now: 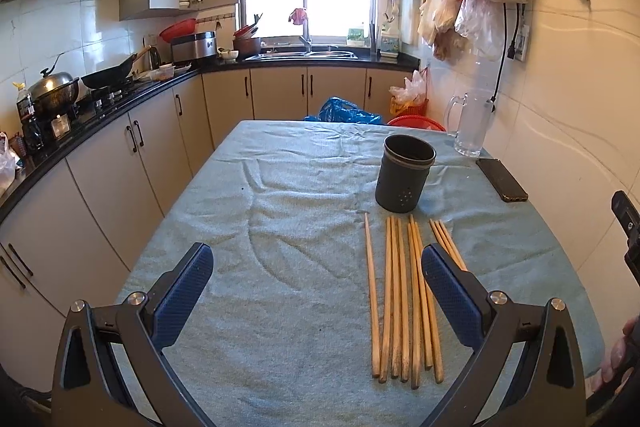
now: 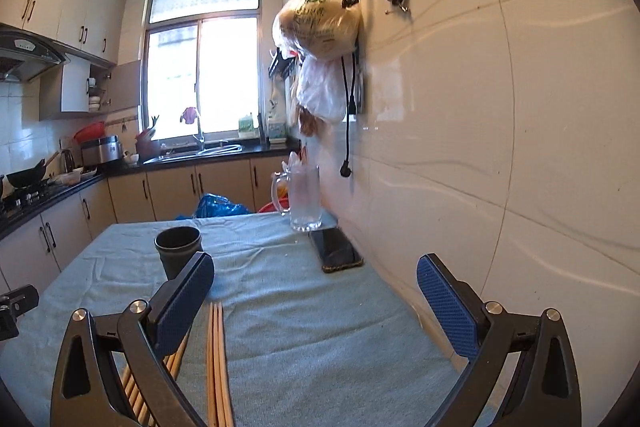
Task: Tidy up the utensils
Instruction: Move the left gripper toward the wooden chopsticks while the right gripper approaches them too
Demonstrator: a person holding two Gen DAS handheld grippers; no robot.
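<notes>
1. Where the left wrist view looks down the table, the left gripper [image 1: 318, 287] hangs above the blue-green towel [image 1: 280, 227] with jaws spread wide, holding nothing. One dark holder cup [image 1: 404, 177] stands upright on the towel. Just nearer than the cup lie the wooden chopsticks [image 1: 394, 291], side by side: about nine countable, some partly hidden behind a finger pad. Beyond the cup, one glass mug [image 1: 472, 123]; right of the cup, one dark phone [image 1: 502, 179].
2. Right wrist view: the right gripper [image 2: 316, 303] is also spread wide and empty. Same cup [image 2: 178, 251] sits left of centre; three chopsticks [image 2: 218, 367] show clearly nearer than it, more lie under the left finger, count unclear. One mug [image 2: 304, 199], one phone [image 2: 335, 247] right of the cup.
</notes>
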